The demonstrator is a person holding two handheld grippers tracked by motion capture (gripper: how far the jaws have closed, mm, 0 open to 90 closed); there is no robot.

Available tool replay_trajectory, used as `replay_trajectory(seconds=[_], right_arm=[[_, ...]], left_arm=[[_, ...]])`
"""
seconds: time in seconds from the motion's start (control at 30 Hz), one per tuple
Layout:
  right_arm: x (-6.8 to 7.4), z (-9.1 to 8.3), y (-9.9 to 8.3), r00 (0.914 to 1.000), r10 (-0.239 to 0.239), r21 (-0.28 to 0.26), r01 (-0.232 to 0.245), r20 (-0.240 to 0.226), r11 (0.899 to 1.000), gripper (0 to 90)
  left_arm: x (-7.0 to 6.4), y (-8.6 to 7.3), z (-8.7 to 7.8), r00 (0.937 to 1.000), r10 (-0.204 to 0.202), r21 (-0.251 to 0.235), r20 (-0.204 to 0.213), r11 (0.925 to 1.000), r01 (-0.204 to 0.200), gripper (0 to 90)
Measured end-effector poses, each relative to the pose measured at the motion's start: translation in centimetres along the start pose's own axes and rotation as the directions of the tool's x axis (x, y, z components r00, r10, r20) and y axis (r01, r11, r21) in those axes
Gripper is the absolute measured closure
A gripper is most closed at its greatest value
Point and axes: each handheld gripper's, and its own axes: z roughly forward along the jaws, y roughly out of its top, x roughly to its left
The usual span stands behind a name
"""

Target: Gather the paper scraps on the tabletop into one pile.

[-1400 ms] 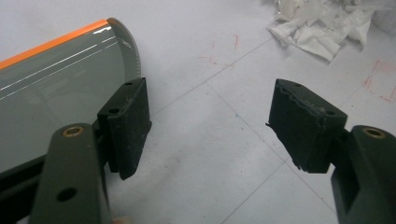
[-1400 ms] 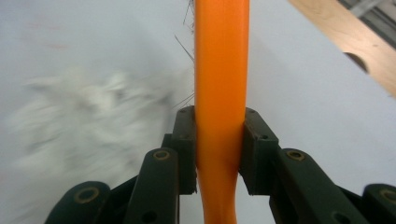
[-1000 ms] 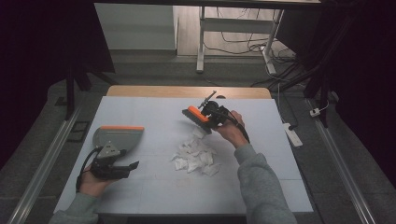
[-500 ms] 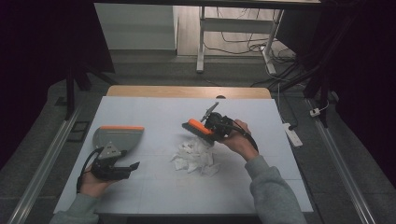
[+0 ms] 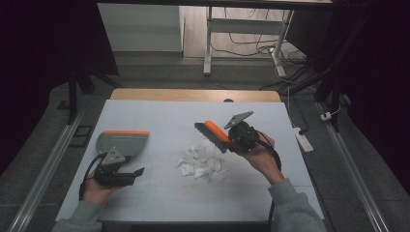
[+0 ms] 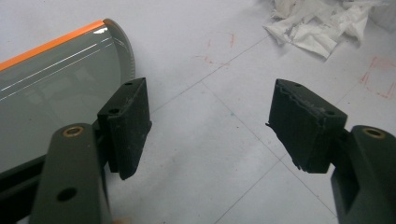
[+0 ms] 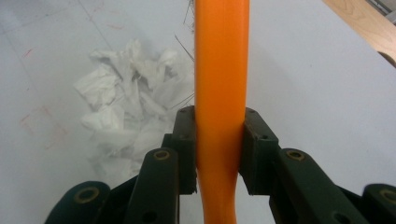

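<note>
An orange-backed hand brush with dark bristles hangs just above the pile of crumpled white paper scraps. My right gripper is shut on its orange handle, and the scraps lie to the left below it. A grey dustpan with an orange edge rests flat on the table at the left. My left gripper sits open just in front of the dustpan, nothing between its jaws, with the scraps farther off.
The white table top has a wooden strip along its far edge. A power strip lies on the floor to the right. Metal rails run down both sides of the table.
My right hand has carried the brush toward me and down, from beyond the paper pile to just over its far right side. The left gripper has stayed still.
</note>
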Motion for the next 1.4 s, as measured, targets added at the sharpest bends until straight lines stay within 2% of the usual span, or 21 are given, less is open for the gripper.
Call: replay_trajectory(seconds=[0.37,0.6,0.77,0.9,1.07,1.23,1.4], right_arm=[[0.0,-1.7,-3.3,0.9966,0.082,-0.043,-0.082,-0.01,0.996,70.5],[0.3,-3.2,-6.5,0.9923,0.123,-0.092,-0.123,-0.005,0.988,70.5],[0.6,-4.1,-9.1,0.9891,0.144,-0.114,-0.139,0.031,0.984,70.5],[0.4,-4.7,-11.1,0.9813,0.189,-0.138,-0.183,0.035,0.973,70.5],[-0.3,-5.1,-13.2,0.973,0.225,-0.156,-0.214,0.053,0.964,70.5],[-1.0,-5.2,-14.0,0.9671,0.25,-0.194,-0.236,0.05,0.952,70.5],[-1.1,-4.8,-14.7,0.9662,0.252,-0.192,-0.238,0.051,0.952,70.5]], left_arm=[[-0.2,0.1,-0.1,1.0,0.005,-0.011,-0.004,0.9999,-0.005,30.4],[-0.4,0.2,-0.1,1.0,0.009,-0.014,-0.002,0.9999,-0.009,30.5],[-0.6,0.3,-0.2,0.9999,0.015,-0.02,-0.004,0.9997,-0.015,30.5],[-1.0,0.5,-0.3,0.9996,0.029,-0.028,-0.001,0.9992,-0.029,30.4],[-1.2,0.6,-0.3,0.9992,0.039,-0.029,0.006,0.9988,-0.039,30.3],[-1.2,0.5,-0.3,0.9997,0.021,-0.038,0.014,0.9991,-0.021,30.1],[-1.3,0.6,-0.4,0.9998,0.015,-0.044,0.011,0.9989,-0.014,30.1]])
